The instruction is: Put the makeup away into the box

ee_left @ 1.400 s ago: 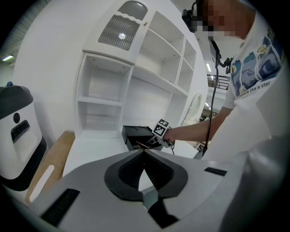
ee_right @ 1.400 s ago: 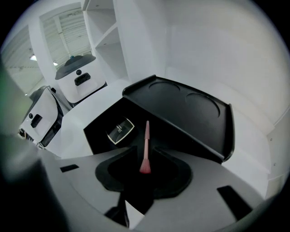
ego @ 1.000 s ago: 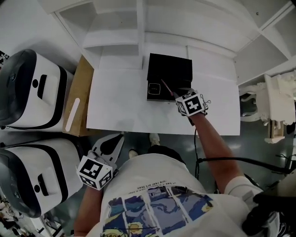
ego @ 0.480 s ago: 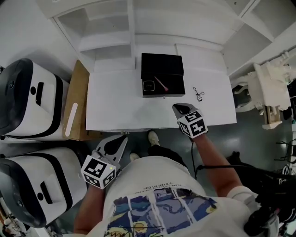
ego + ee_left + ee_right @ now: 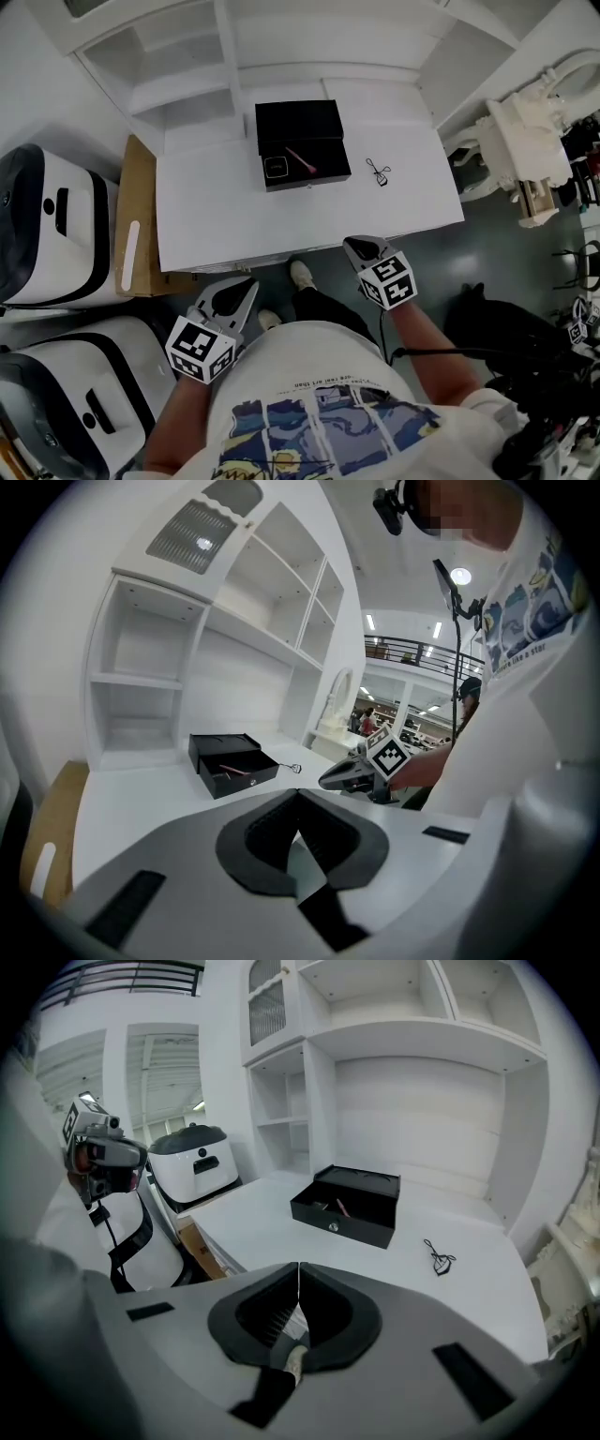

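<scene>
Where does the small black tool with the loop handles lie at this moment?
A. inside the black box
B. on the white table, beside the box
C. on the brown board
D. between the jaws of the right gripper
B: the small black tool lies on the white table, apart from the black box, to its right in the head view.
</scene>
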The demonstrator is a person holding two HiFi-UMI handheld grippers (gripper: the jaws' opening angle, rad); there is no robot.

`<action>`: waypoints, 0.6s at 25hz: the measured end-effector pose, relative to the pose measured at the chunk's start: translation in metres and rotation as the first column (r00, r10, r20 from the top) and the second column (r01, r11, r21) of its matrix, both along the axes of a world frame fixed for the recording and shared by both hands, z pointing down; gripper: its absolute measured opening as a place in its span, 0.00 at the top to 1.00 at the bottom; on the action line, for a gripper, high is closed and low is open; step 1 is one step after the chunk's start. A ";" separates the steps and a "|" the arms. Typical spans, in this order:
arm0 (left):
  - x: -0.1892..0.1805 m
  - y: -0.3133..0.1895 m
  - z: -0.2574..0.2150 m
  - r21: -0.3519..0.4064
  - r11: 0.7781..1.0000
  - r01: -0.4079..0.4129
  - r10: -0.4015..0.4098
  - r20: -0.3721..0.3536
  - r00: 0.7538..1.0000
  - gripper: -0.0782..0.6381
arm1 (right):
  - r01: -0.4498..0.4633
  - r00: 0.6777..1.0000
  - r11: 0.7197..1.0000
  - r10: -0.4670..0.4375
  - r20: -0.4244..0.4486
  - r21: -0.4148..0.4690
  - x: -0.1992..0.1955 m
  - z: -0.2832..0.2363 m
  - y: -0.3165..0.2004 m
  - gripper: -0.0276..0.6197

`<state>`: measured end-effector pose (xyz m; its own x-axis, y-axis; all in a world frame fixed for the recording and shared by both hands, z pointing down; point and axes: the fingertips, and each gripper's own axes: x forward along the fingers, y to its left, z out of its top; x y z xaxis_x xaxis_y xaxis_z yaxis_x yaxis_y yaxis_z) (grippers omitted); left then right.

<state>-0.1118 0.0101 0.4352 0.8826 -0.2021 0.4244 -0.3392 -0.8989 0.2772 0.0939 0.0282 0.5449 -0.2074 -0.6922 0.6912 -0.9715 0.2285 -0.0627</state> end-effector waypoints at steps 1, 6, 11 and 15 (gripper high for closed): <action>0.003 0.001 0.001 -0.001 1.000 -0.011 0.011 0.000 1.000 0.87 | -0.014 1.000 1.000 0.014 -0.006 0.000 0.005 0.001 0.004 0.91; 0.018 -0.004 -0.001 0.002 0.999 -0.046 0.046 0.006 0.999 0.87 | -0.074 0.996 0.997 0.073 -0.048 -0.014 0.043 0.011 0.010 0.91; 0.025 -0.013 -0.003 0.002 0.999 -0.049 0.049 0.023 0.999 0.87 | -0.110 0.991 0.993 0.107 -0.085 -0.042 0.084 0.024 0.005 0.91; 0.029 -0.025 -0.002 0.000 1.000 -0.027 0.027 0.046 0.999 0.87 | -0.134 0.987 0.988 0.127 -0.101 -0.071 0.115 0.038 -0.007 0.91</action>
